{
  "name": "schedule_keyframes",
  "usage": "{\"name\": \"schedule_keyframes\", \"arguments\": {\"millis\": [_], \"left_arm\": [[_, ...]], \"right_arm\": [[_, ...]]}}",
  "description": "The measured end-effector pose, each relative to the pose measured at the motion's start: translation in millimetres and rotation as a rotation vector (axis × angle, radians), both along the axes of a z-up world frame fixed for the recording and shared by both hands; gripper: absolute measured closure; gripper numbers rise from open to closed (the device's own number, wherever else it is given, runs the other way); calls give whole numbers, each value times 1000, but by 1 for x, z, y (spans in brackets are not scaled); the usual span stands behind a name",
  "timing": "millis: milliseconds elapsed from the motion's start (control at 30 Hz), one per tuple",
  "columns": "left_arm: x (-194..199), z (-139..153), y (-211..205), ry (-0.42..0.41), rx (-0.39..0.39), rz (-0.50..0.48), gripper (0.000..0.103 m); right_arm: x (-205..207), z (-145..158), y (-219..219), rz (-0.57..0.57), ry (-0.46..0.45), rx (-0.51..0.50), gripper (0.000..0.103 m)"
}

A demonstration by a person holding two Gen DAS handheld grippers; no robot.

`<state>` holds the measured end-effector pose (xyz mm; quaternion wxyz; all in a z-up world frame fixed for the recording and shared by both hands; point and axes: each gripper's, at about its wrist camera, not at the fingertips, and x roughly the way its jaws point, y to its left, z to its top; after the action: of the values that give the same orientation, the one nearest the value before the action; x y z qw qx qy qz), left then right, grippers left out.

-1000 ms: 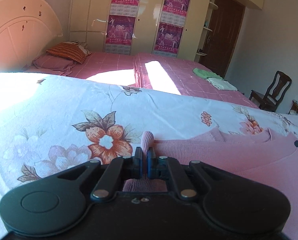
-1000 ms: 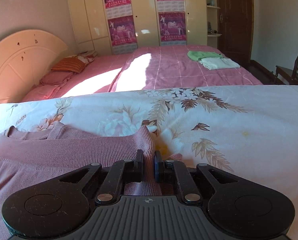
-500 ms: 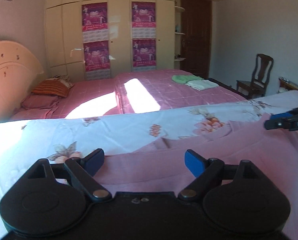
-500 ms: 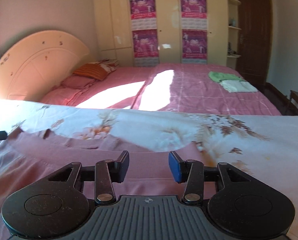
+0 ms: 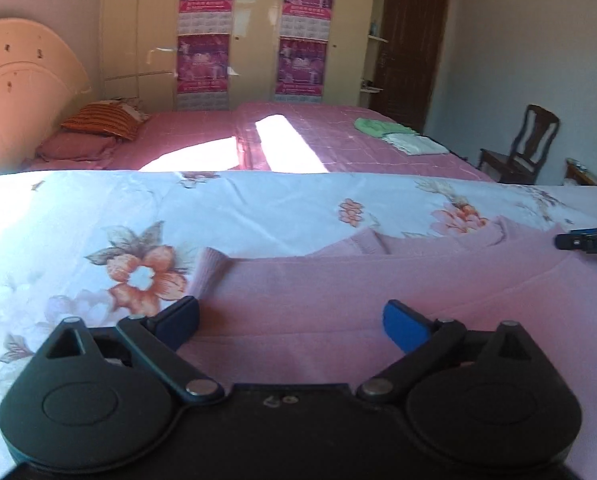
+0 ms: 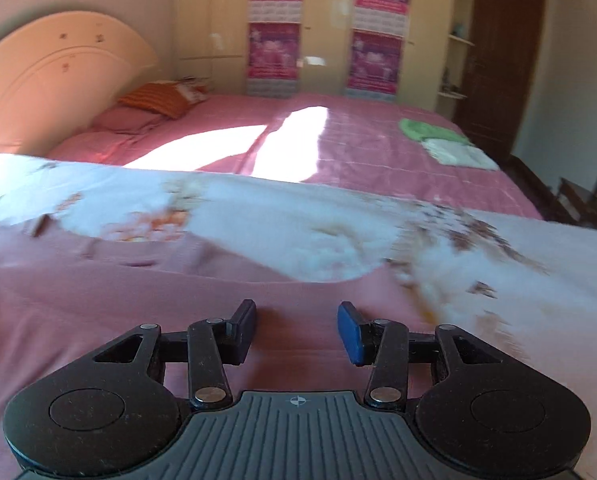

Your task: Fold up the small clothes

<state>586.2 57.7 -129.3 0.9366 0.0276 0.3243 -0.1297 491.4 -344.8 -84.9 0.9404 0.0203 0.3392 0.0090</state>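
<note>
A pink knit sweater (image 5: 378, 288) lies flat on the floral sheet (image 5: 258, 208), with its collar toward the far side. My left gripper (image 5: 290, 322) is open and empty, just above the sweater near its left edge and a folded cuff (image 5: 210, 268). My right gripper (image 6: 297, 330) is open and empty above the sweater (image 6: 138, 312) near its right edge. The right gripper's tip shows at the right edge of the left wrist view (image 5: 586, 240).
Beyond the floral sheet (image 6: 498, 264) is a pink bed (image 5: 318, 140) with pillows (image 5: 98, 124) and folded green and white clothes (image 5: 402, 138). A wardrobe with posters (image 5: 250, 32), a door and a wooden chair (image 5: 522, 148) stand at the back.
Both grippers were shut on the sweater's edges a second ago. They have opened, let the fabric go and drawn back a little. The sweater now lies flat.
</note>
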Motion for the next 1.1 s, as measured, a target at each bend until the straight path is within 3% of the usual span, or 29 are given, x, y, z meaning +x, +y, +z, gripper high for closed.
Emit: {"name": "schedule_keyframes", "arguments": {"millis": [33, 100, 133, 233, 300, 433, 533, 600, 667, 733, 800, 900, 1000, 1100], "left_arm": [[3, -1, 5, 6, 6, 46, 10], [10, -1, 23, 36, -104, 104, 10], [12, 0, 25, 39, -114, 115, 10], [10, 4, 16, 34, -45, 112, 10], [-5, 16, 11, -14, -36, 110, 13], [-66, 43, -15, -134, -100, 21, 11], [-99, 40, -50, -141, -116, -70, 10], [-108, 28, -74, -106, -110, -107, 10], [-104, 9, -86, -34, -106, -105, 11], [-101, -5, -87, -11, -80, -88, 10], [-99, 6, -79, -6, -94, -63, 11], [-97, 14, -50, -38, -77, 4, 11], [-84, 1, -13, 48, -87, 90, 13], [-87, -1, 5, 21, -119, 62, 13]], "right_arm": [[1, -2, -9, -33, 0, -9, 59], [2, -3, -19, -30, -3, 19, 59], [3, -3, -19, -31, -4, 23, 59], [0, 5, -17, -37, -18, 18, 59], [-16, 19, -12, -26, -73, 39, 59], [-74, 41, 19, 118, -163, 82, 59], [-110, 37, 54, 247, -172, 91, 59], [-122, 28, 78, 315, -161, 75, 59], [-120, 10, 104, 350, -94, 22, 59], [-117, 0, 114, 349, -98, -24, 59], [-111, 5, 109, 341, -71, 8, 59], [-110, 12, 81, 265, -93, 9, 59], [-102, -1, 37, 96, -1, -1, 59], [-105, -3, 10, 91, -5, 70, 59]]}}
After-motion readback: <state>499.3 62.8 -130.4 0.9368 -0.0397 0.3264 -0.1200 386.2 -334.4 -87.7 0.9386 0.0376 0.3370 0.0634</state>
